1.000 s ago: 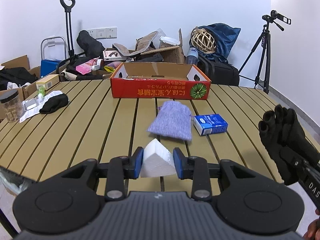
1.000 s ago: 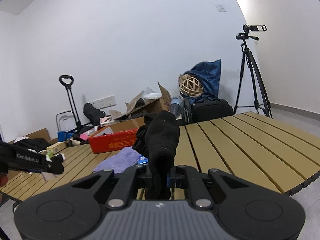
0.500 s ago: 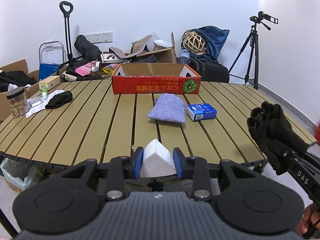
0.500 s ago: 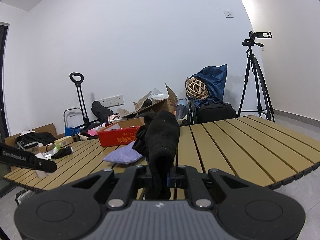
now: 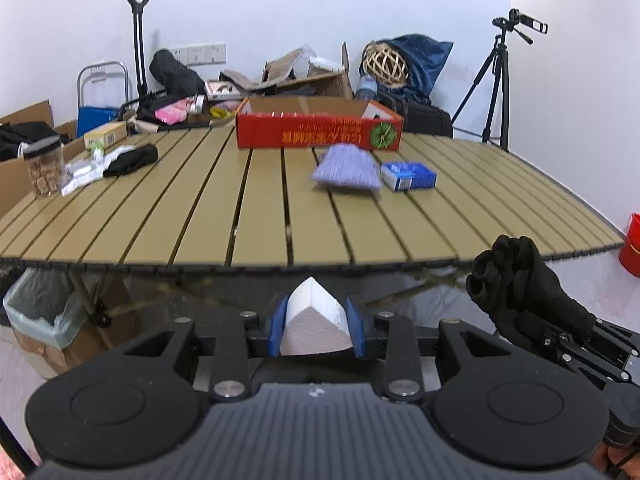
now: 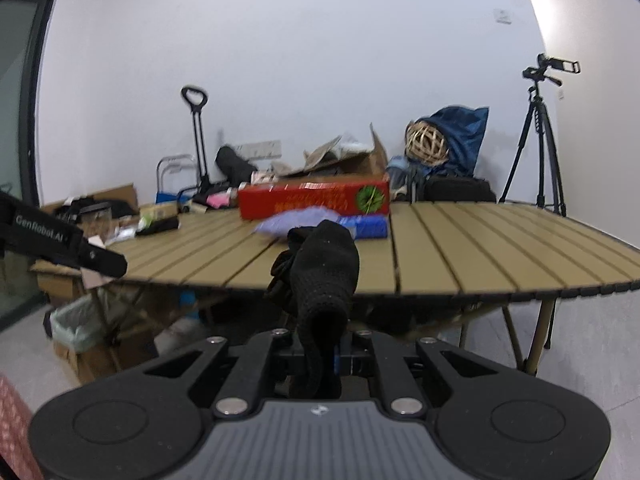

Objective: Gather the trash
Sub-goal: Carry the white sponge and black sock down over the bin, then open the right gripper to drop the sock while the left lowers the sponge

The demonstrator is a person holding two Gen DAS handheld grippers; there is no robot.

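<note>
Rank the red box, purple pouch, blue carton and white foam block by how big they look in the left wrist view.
1. red box
2. purple pouch and white foam block: alike in the picture, and the block sits right at the camera, so no ranking.
3. blue carton

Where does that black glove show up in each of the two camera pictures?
Left wrist view: the black glove is at lower right, clamped in the right tool, in front of the table edge.
Right wrist view: the black glove is at centre, rising from that same tool.
Shared landmark: the red box on the far side of the table.
</note>
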